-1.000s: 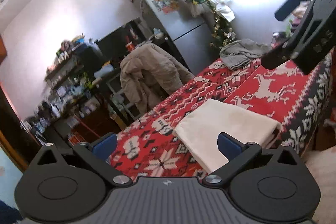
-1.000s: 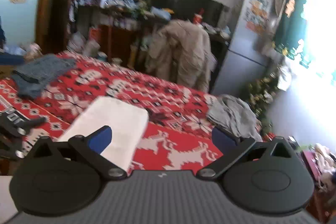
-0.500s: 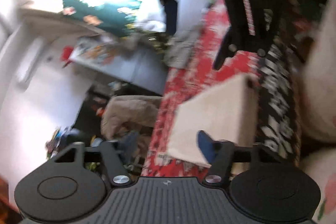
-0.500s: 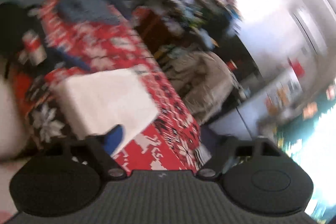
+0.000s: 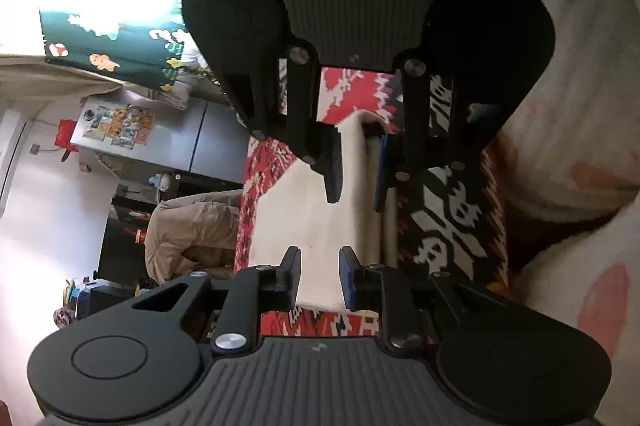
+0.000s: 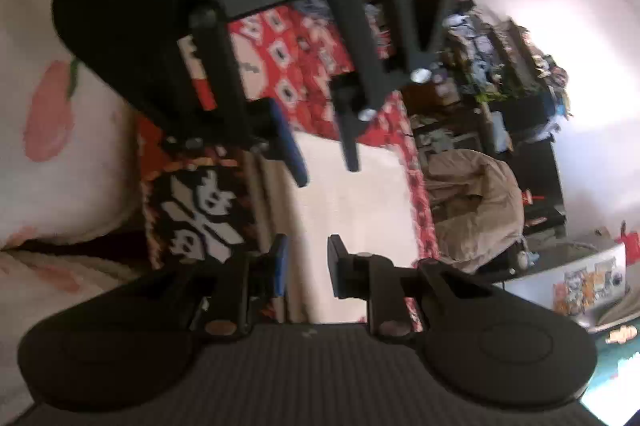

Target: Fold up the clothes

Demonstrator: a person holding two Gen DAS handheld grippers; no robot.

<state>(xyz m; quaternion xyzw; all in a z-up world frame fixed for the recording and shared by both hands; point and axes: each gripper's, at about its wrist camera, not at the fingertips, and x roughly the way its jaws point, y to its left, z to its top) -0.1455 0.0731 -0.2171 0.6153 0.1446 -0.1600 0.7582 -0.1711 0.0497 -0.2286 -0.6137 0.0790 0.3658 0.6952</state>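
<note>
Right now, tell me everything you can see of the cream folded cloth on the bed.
The cream folded cloth is plain, off-white, soft-looking fabric, folded into a flat rectangle with stacked layers showing along one edge. It lies flat on the red patterned blanket, near the bed's edge. The left tool and right tool face each other from opposite ends, jaws closing with the cloth's ends between them; whether the pads already press it is unclear.
</note>
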